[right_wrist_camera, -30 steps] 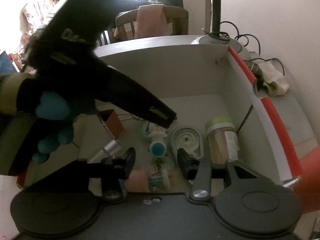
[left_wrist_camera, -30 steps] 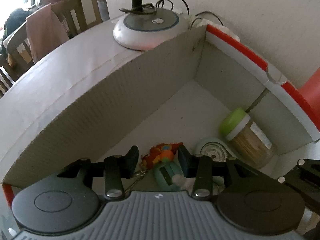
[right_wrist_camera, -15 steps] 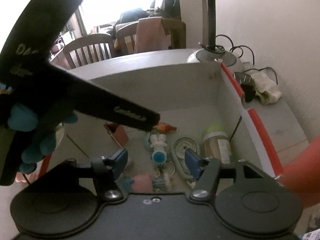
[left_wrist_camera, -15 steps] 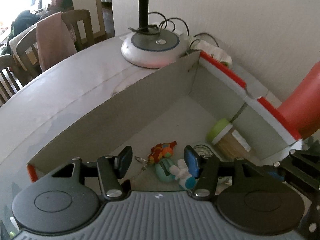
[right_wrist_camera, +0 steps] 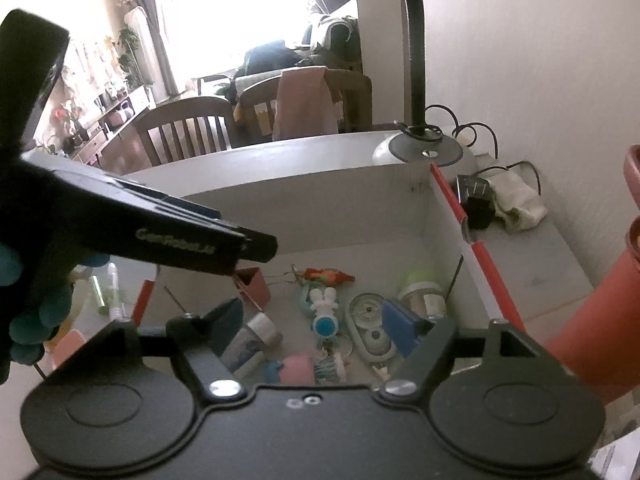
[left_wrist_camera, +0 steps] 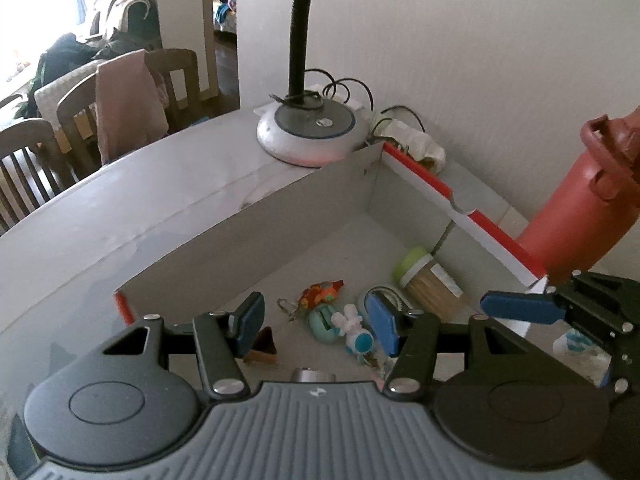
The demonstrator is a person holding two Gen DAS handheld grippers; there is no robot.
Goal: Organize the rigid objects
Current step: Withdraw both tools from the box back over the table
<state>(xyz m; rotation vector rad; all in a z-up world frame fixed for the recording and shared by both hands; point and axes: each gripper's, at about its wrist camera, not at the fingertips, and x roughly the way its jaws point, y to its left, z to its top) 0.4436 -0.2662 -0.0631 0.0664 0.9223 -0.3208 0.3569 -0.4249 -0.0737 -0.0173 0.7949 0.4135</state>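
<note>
Change: I have both grippers pulled up and back from the cardboard box (left_wrist_camera: 280, 216); more of the table (left_wrist_camera: 120, 200) shows than a second ago.
Left gripper (left_wrist_camera: 316, 322): jaws partly apart after opening, nothing between them.
Right gripper (right_wrist_camera: 316, 320): jaws just widened, nothing held.
Task items: all on the box floor; rabbit keychain (right_wrist_camera: 325, 316), orange fish charm (right_wrist_camera: 328, 275), toothpick jar (left_wrist_camera: 430, 284), correction tape (right_wrist_camera: 370, 328).
Reading: I judge 2 drops complete; next item needed.
Materials: matte corrugated card, red edge strip; jar clear plastic, green lid; charms glossy, rounded.
</note>
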